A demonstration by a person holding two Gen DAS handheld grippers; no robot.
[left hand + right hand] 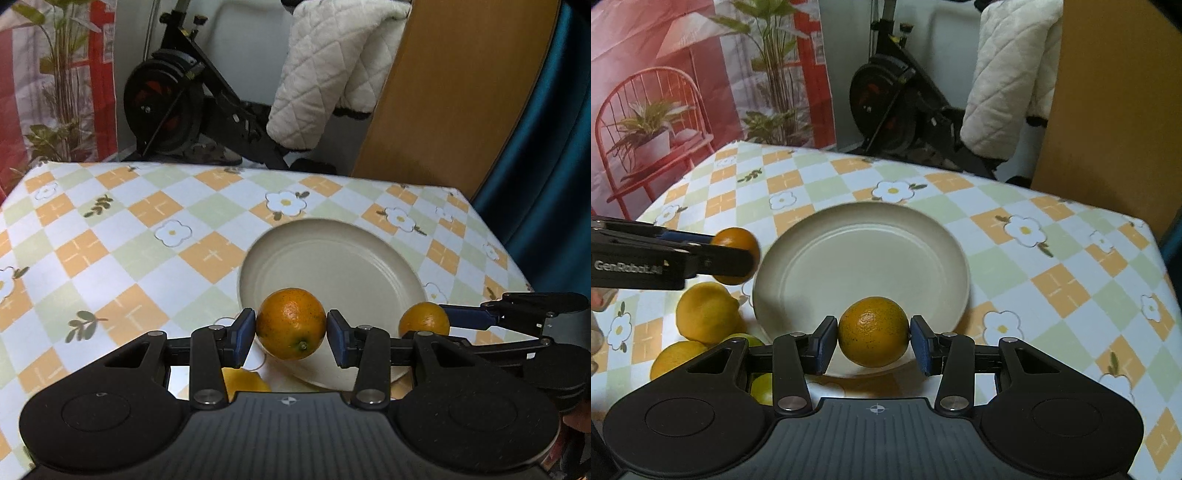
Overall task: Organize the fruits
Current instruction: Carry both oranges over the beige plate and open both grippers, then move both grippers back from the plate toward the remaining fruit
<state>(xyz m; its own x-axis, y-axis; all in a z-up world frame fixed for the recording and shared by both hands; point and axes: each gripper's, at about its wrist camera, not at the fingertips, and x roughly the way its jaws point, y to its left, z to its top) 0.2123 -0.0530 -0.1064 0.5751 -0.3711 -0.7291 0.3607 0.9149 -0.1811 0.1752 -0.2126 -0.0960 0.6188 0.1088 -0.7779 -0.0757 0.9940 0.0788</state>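
Observation:
My left gripper is shut on an orange and holds it over the near rim of a cream plate. My right gripper is shut on a second orange at the plate's near edge. In the right wrist view the left gripper comes in from the left with its orange. In the left wrist view the right gripper shows at the right with its orange. The plate holds nothing.
Several yellow lemons and a green fruit lie on the checked tablecloth left of the plate; one lemon shows under the left gripper. An exercise bike and a wooden panel stand beyond the table's far edge.

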